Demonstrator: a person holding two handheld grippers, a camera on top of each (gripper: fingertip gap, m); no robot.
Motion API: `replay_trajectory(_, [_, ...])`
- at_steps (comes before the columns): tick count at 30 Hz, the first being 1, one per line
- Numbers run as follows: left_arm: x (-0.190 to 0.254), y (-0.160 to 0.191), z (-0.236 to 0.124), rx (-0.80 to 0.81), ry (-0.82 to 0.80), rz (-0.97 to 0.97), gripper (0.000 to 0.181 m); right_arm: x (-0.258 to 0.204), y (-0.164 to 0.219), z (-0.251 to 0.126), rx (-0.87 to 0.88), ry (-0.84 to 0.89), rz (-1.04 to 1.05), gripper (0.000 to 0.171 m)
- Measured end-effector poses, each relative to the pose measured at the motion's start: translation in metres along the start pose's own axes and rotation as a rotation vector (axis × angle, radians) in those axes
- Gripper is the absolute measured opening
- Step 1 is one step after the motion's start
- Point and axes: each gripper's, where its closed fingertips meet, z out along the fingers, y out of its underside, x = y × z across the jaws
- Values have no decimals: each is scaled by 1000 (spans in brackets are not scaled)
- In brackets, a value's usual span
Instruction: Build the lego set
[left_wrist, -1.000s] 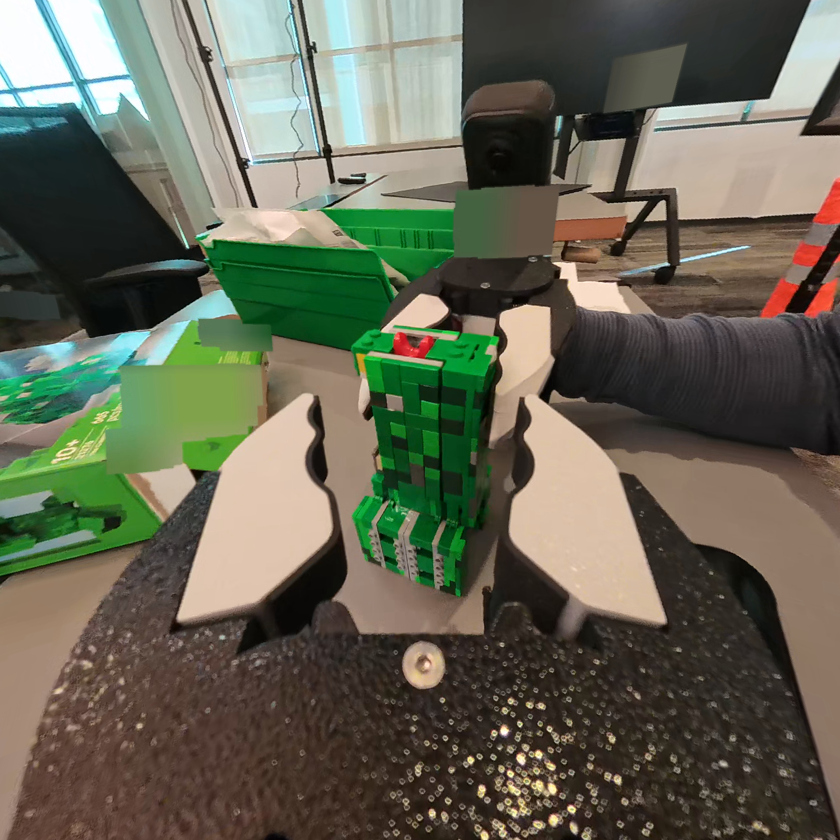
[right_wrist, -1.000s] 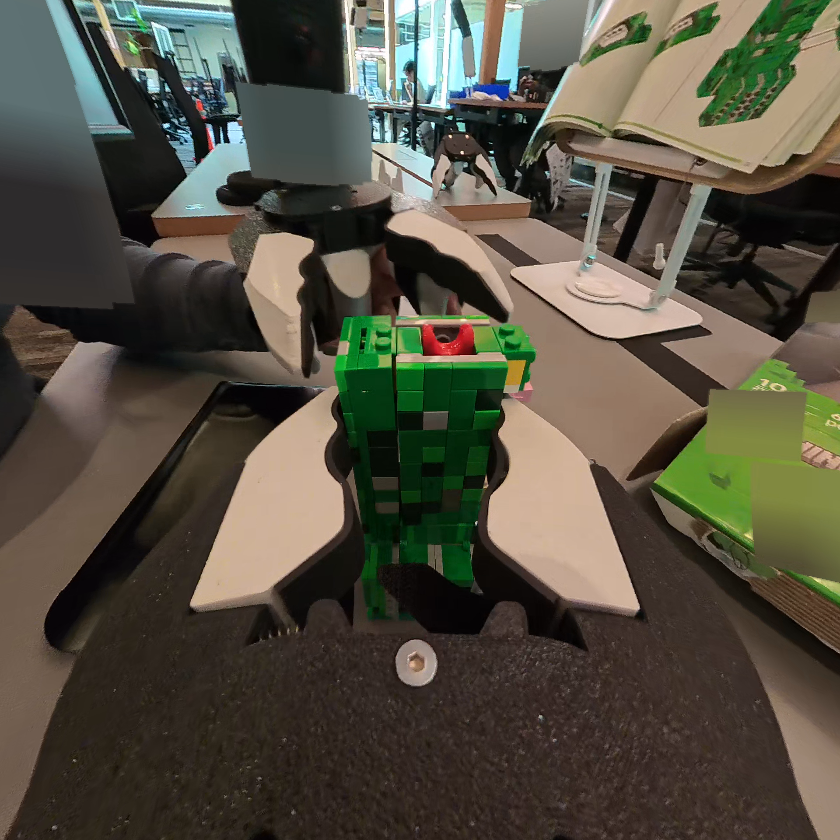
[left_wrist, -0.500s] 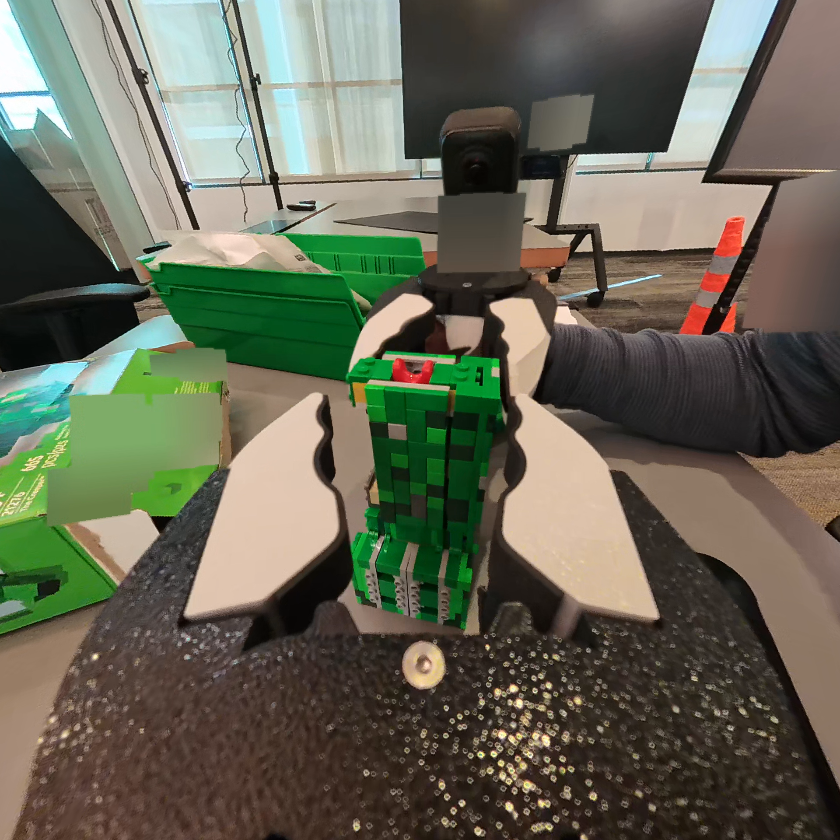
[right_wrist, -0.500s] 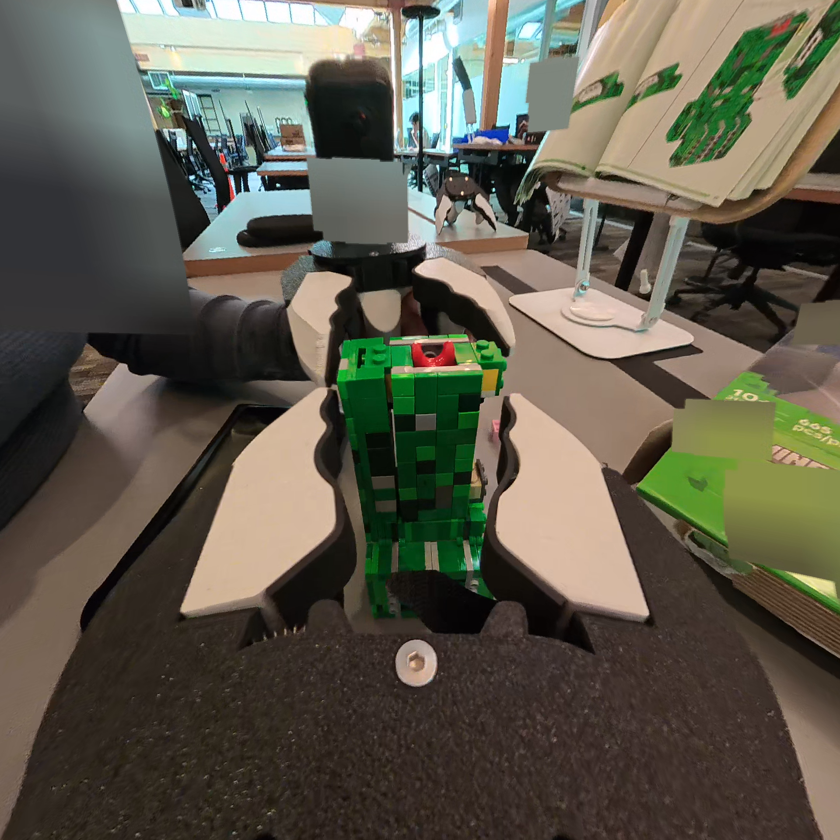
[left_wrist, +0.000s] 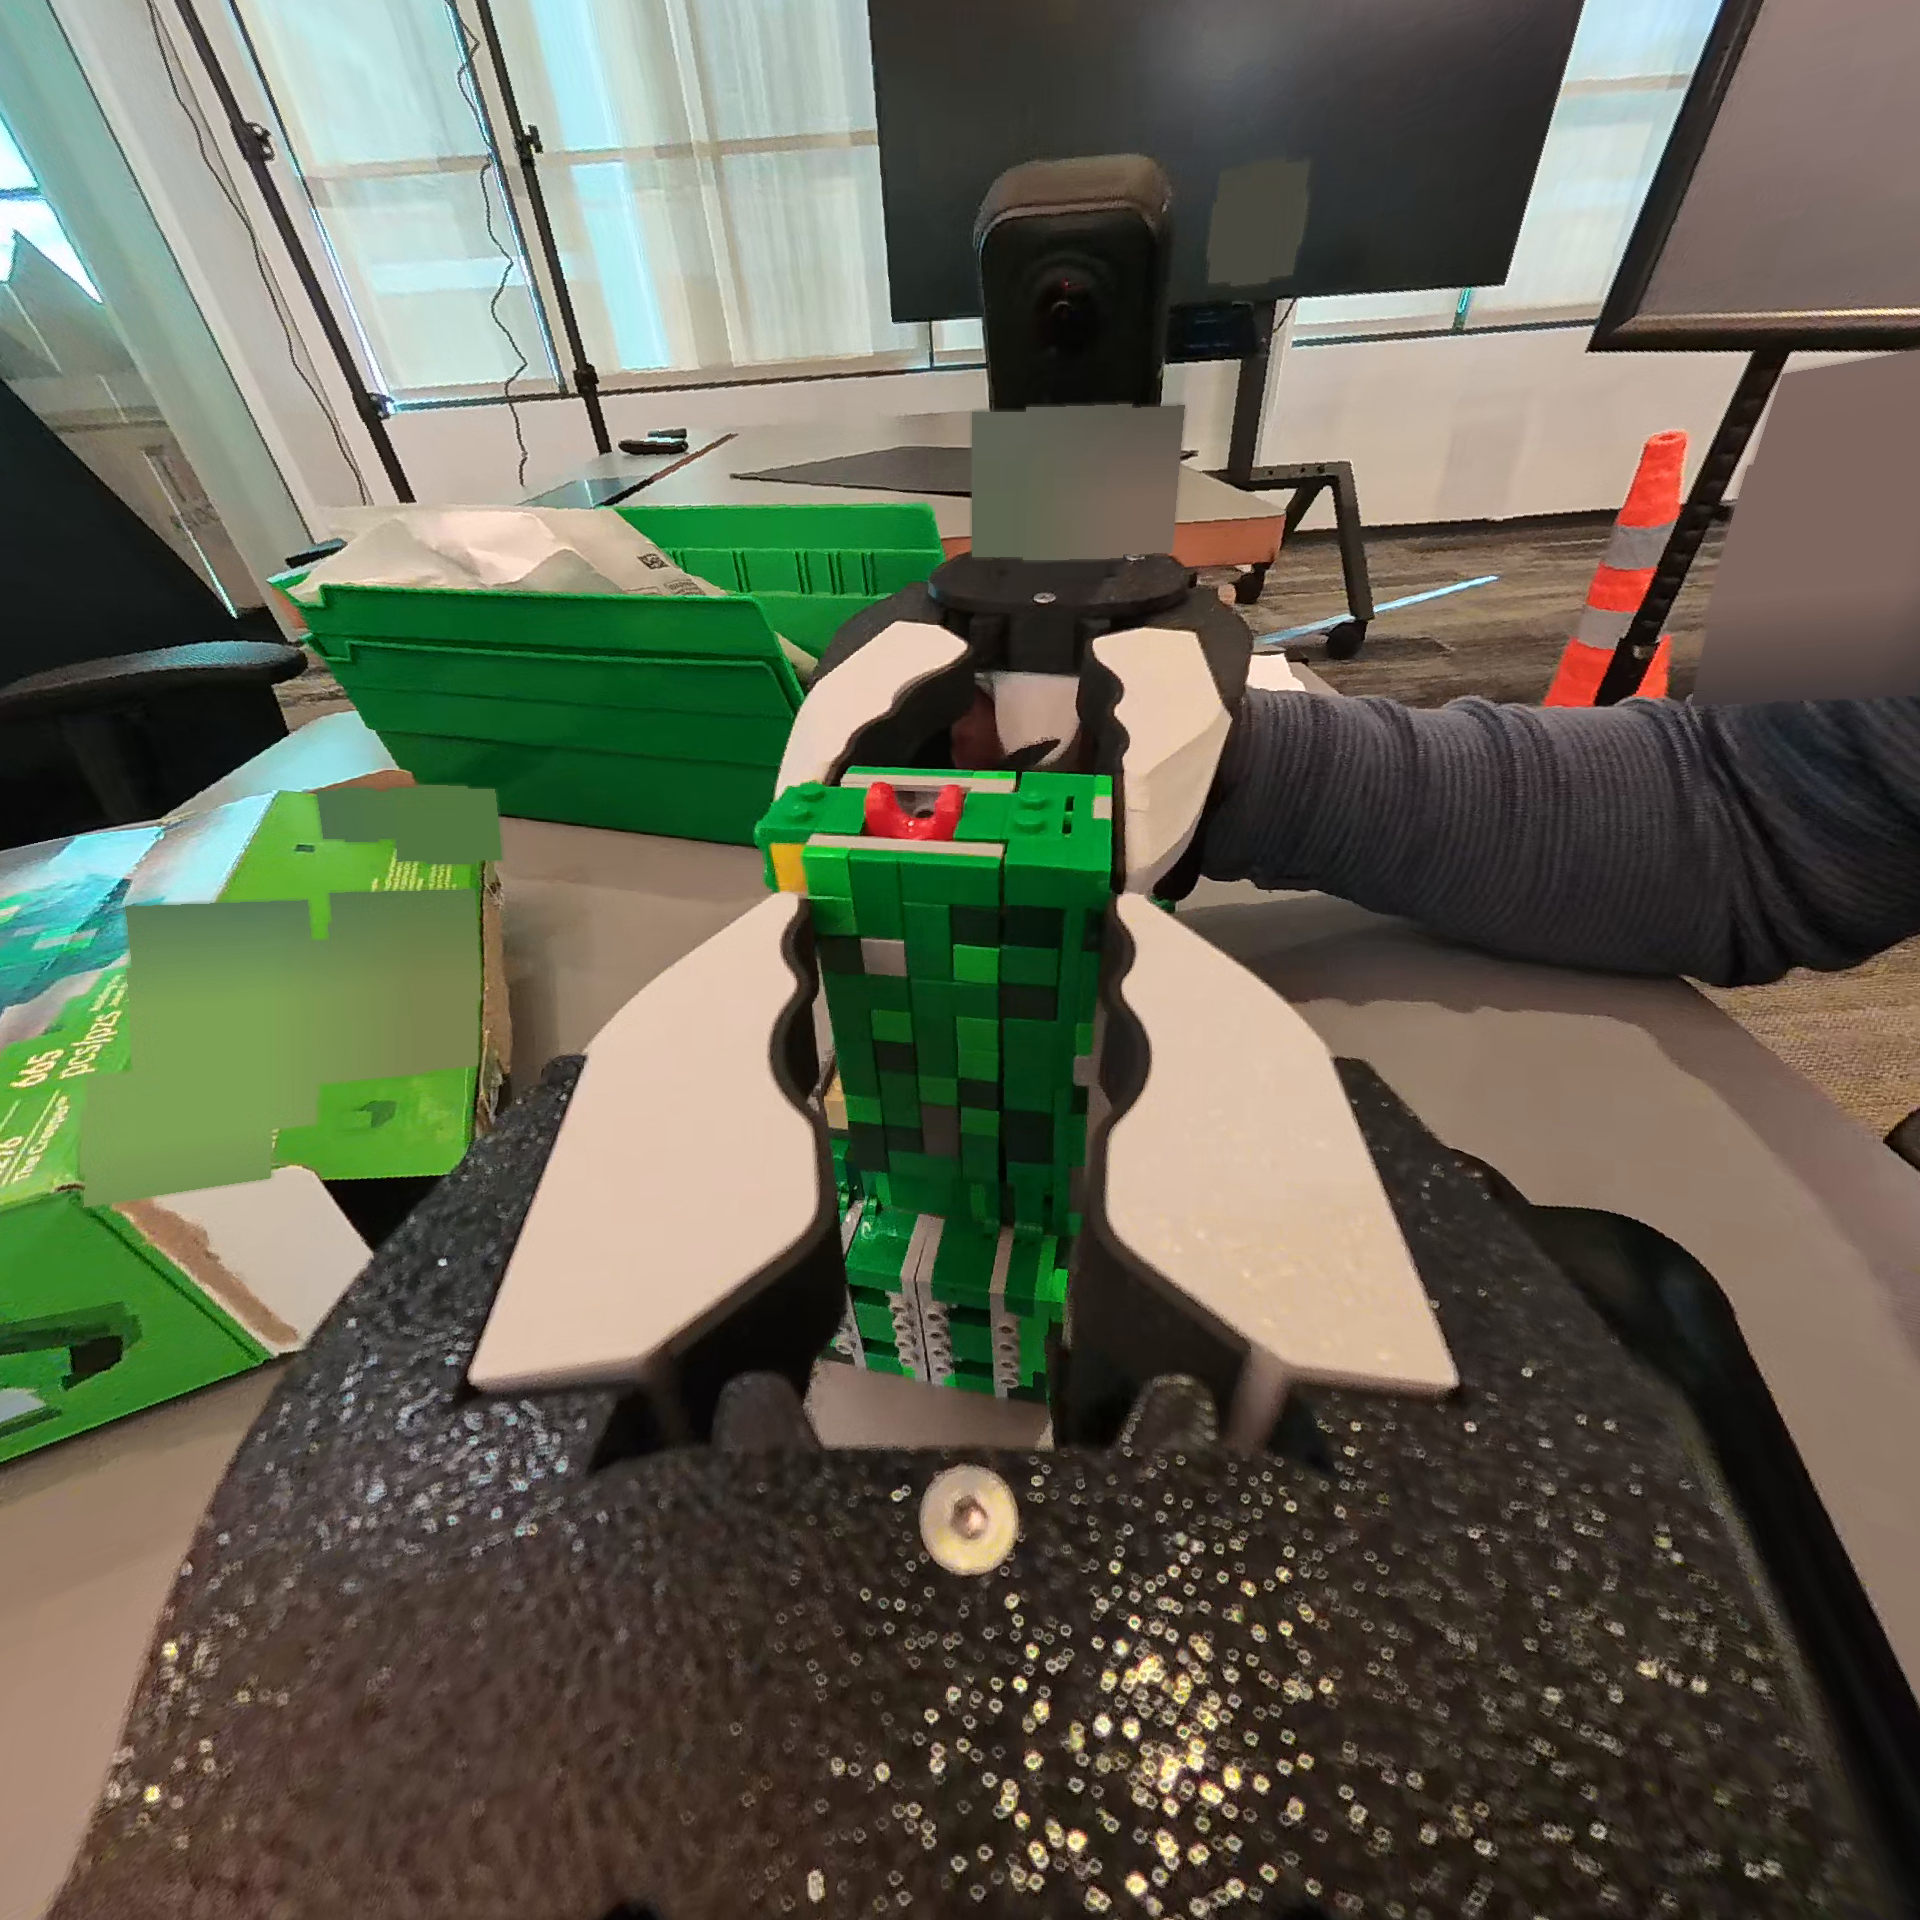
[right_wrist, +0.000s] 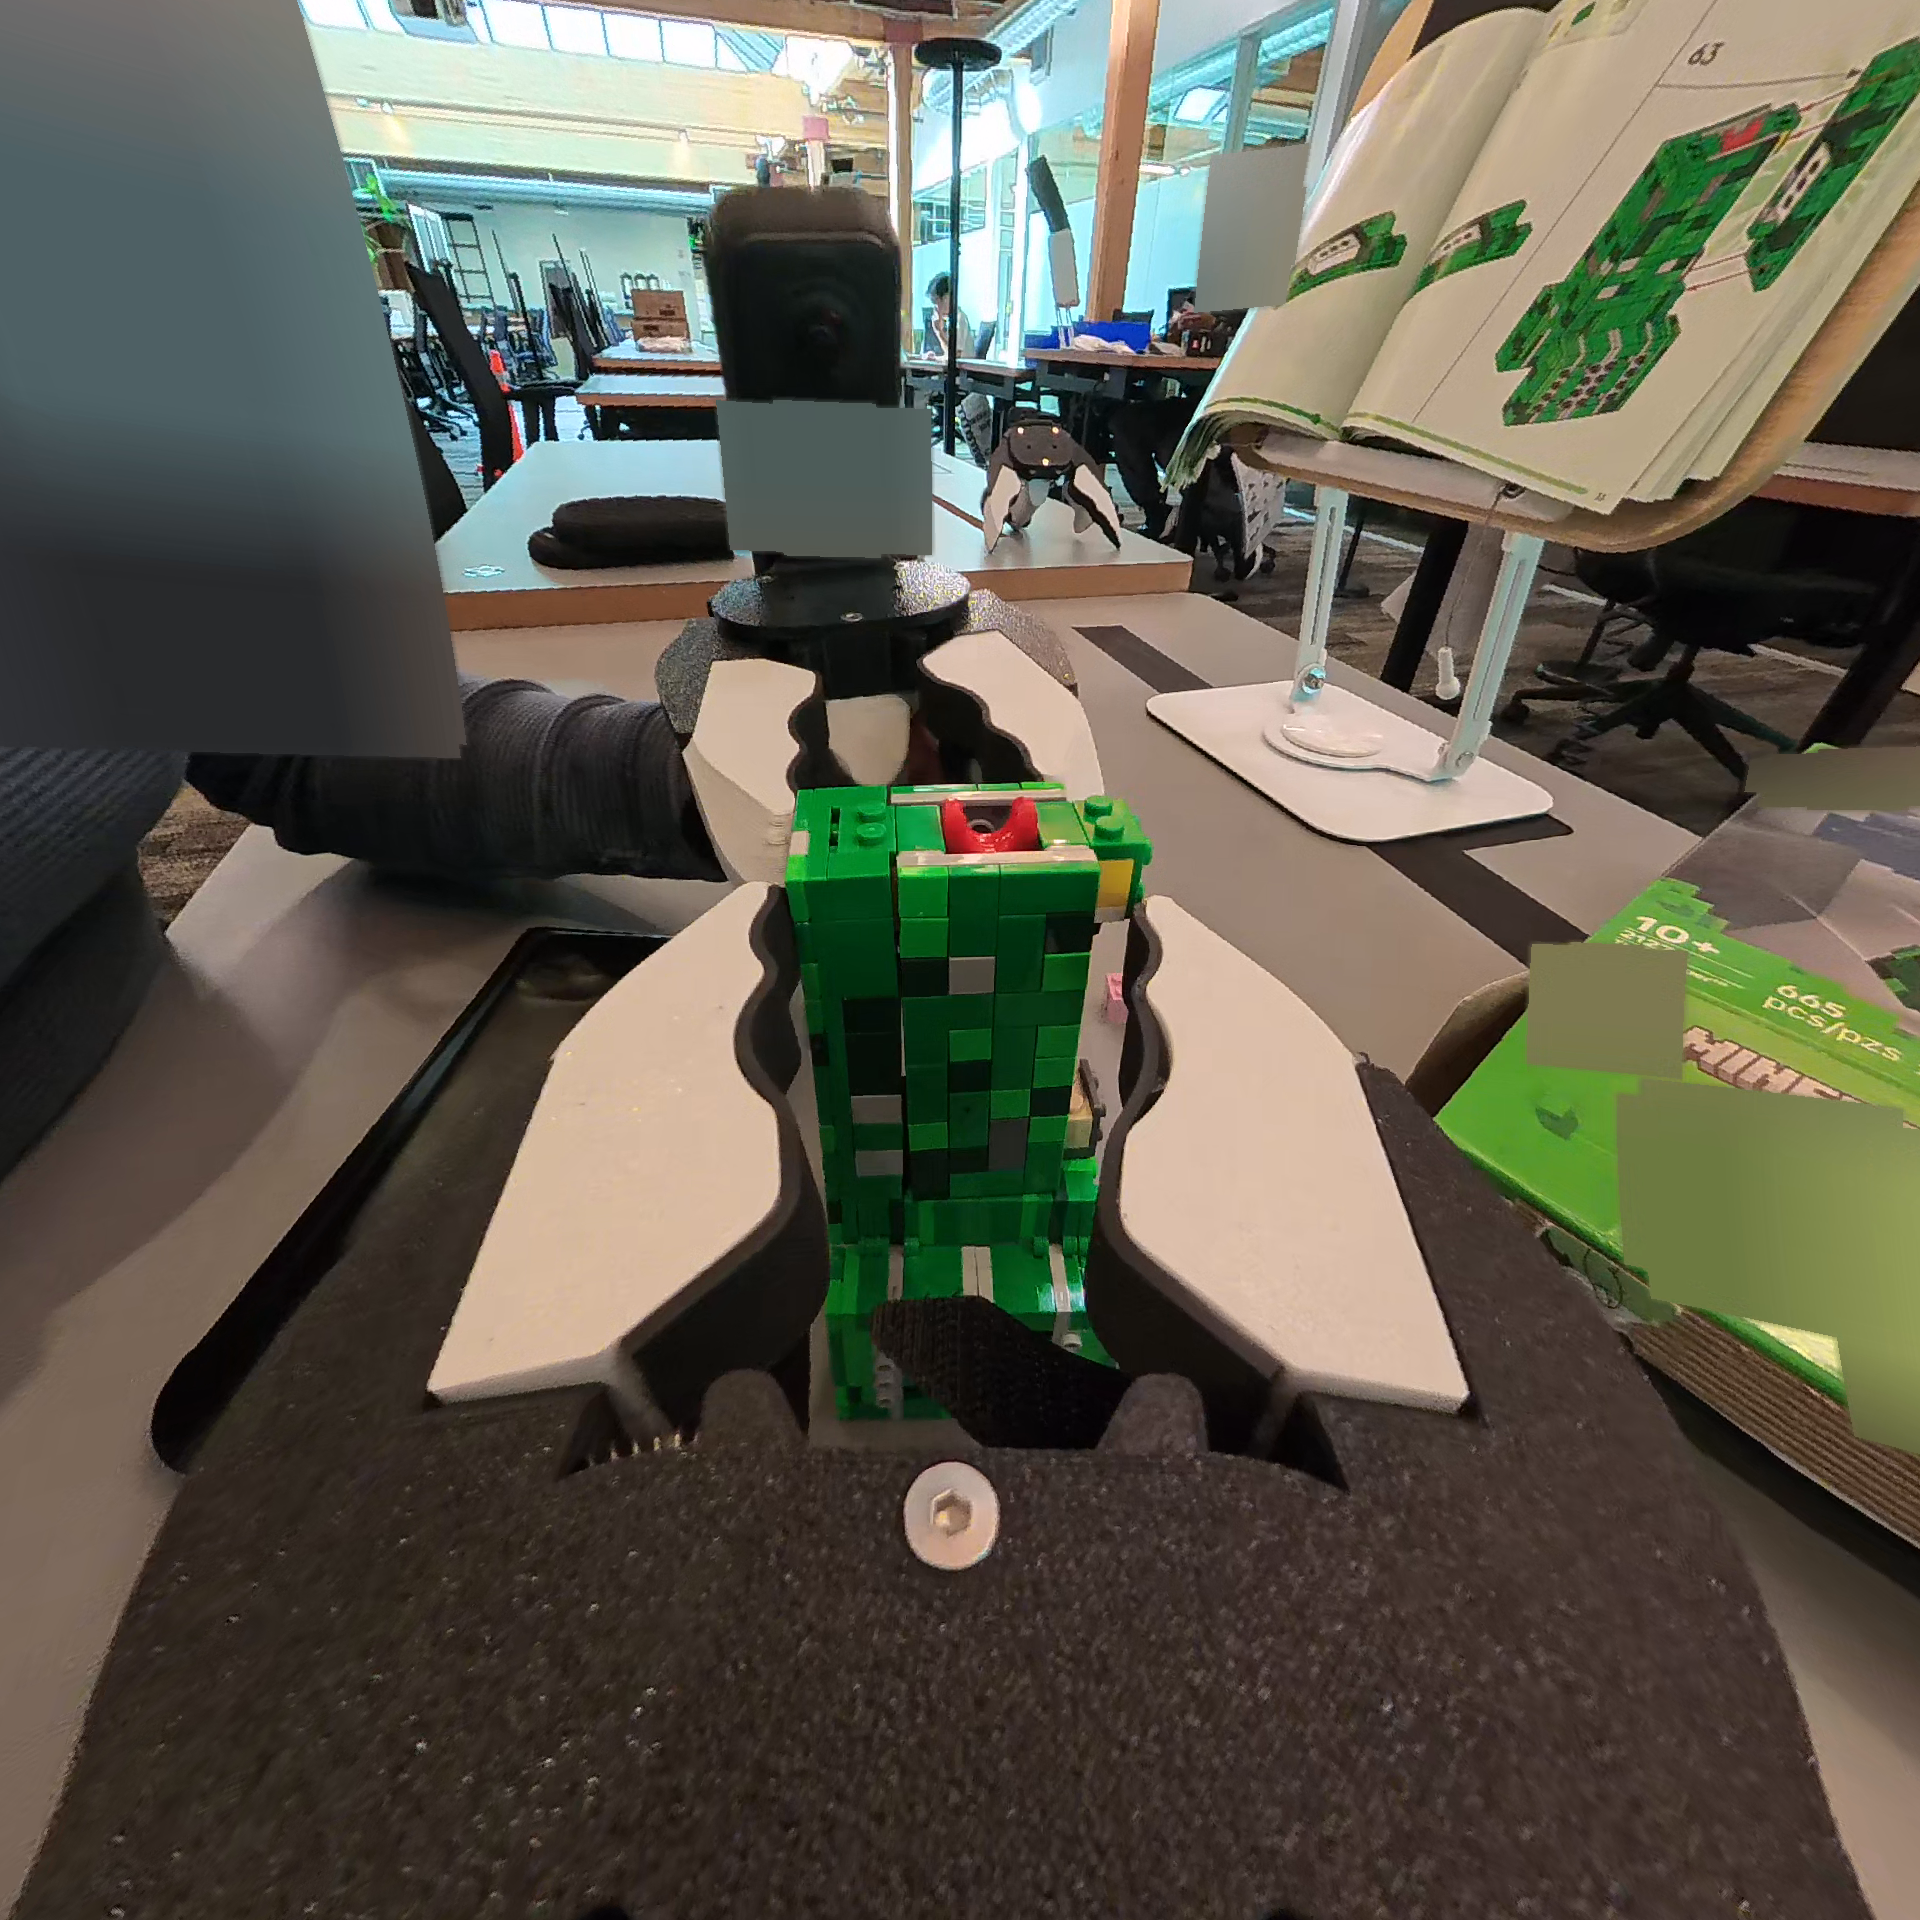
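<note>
Nearest to us in the left wrist view, the left gripper has its two white fingers closed in against the sides of the green brick tower, gripping it around the middle. The tower stands upright on the grey counter, with a red curved piece sitting in the recess on its top.

From the opposite side, in the right wrist view, the right gripper brackets the same tower. Its left finger lies against the bricks, while a narrow gap shows between its right finger and the tower's upper part, so we cannot tell whether it is actually clamping. Each gripper shows beyond the tower in the other's view, with a dark blue sleeve behind it.

Left of the tower in the left wrist view lies the green set box, and farther back behind it a green plastic bin holding crumpled white paper. Right of the tower in the right wrist view, past the box, an open instruction booklet rests on a white stand.
</note>
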Motion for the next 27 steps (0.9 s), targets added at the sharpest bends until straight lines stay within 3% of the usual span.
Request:
replay_trajectory(13, [0,0,0,-5,4,5,52,-1,-1,-1,24,0,-6,59])
replay_trajectory(16, [-3,-2,-1,10,5,-27,71,-1,-1,-1,39,-6,-4,59])
replay_trajectory(20, [0,-2,1,5,42,-34,61,-3,-1,-1,45,-16,-3,59])
replay_trajectory(27, [0,-2,1,26,34,-31,60,-3,0,0,34,-13,-3,58])
